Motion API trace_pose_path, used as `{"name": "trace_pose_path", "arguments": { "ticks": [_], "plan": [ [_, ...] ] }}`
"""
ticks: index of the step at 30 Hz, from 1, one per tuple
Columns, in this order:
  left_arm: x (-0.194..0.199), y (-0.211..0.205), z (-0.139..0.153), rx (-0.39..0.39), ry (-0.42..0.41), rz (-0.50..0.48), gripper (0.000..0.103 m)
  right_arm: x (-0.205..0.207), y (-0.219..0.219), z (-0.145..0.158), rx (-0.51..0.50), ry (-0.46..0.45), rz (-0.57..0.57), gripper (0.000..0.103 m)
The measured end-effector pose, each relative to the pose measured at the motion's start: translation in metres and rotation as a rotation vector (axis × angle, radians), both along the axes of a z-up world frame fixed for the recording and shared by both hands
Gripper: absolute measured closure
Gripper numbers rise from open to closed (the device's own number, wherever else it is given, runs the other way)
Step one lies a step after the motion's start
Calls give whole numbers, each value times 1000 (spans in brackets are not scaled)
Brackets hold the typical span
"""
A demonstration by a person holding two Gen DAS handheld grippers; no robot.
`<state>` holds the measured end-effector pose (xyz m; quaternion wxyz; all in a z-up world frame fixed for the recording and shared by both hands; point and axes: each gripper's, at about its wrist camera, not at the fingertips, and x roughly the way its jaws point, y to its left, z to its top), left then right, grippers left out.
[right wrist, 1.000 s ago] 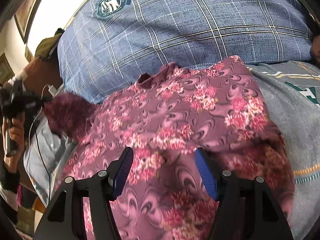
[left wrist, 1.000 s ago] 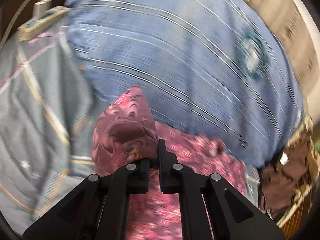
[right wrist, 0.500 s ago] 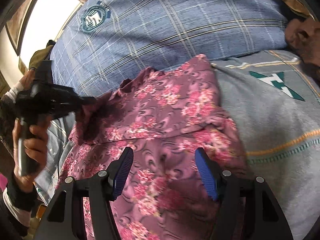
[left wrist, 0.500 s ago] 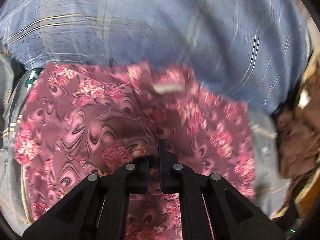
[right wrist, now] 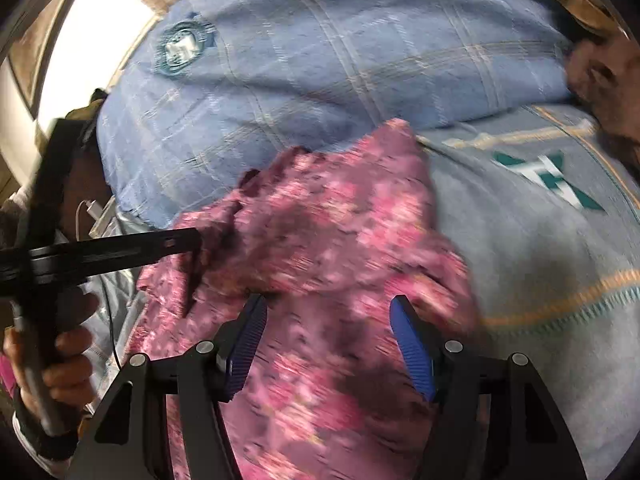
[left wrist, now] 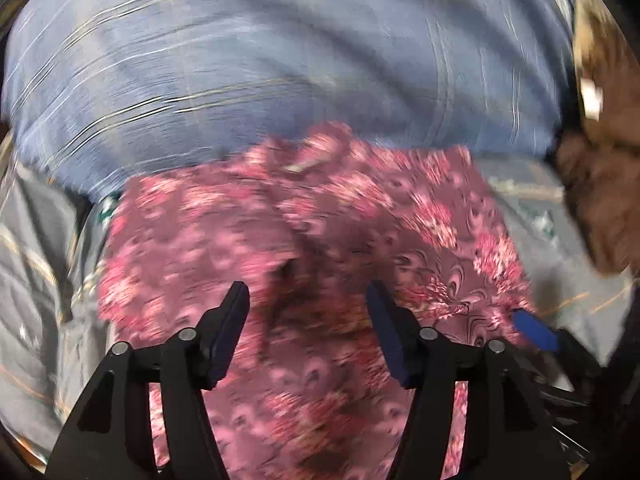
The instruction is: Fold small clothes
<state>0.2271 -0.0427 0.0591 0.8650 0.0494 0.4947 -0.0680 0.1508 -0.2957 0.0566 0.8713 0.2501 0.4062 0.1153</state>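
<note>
left hand-held gripper [left wrist: 307, 322]: jaws opening, pads apart, nothing pinched. the garment [left wrist: 320, 240] lies below and ahead of the fingers; blur hides whether any cloth rises between the pads.

right hand-held gripper [right wrist: 326, 346]: jaws spread, nothing pinched. the garment [right wrist: 320, 264] passes under and between the fingers without pad pressure.

location: the garment, a maroon cloth with a pink floral print, lies on a grey blanket [right wrist: 540, 248] on a bed. one flap is laid over the body, leaving a raised fold edge across the middle. the neck opening faces the far side. in the right wrist view the left hand-held gripper [right wrist: 192, 240] reaches in from the left at the garment's left edge, held by a hand [right wrist: 60, 352].

beyond the garment: a blue checked pillow [left wrist: 300, 60], touching or just behind the far edge. a brown cloth [left wrist: 592, 200] sits at far right.

handling (judged):
- light, thin, fully limp; no stiffness to hold a shape.
- fabric looks smooth and may slide over itself and off a shallow pinch.
- not fragile.
- the soft bed gives under pressure; a deep pinch may catch the blanket too.

grip points (judged):
- take the outer edge or corner of the unfolded side, top layer only.
- take hems or seams, where the cloth is doubled, for a surer hold.
- avoid the middle; it bunches.
</note>
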Motion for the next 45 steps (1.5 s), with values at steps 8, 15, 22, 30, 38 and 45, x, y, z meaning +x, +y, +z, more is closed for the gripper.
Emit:
{"name": "trace_pose_path", "arguments": {
  "ticks": [8, 15, 22, 30, 38, 45],
  "plan": [
    [8, 119, 3, -115, 8, 188, 35, 49, 118, 16, -43, -57, 306, 32],
    [13, 154, -5, -239, 47, 238, 35, 89, 177, -22, 40, 95, 346, 31],
    [7, 167, 18, -305, 55, 261, 35, 98, 143, -5, 257, 48, 291, 95],
    [-12, 190, 64, -279, 2, 303, 35, 81, 9, -11, 563, -12, -35, 89],
    [-3, 166, 9, -349, 166, 272, 31, 49, -55, -35, 460, 18, -214, 65],
    [24, 151, -61, -431, 298, 326, 31, 44, 38, 9, -50, -82, 158, 39]
  ]
}}
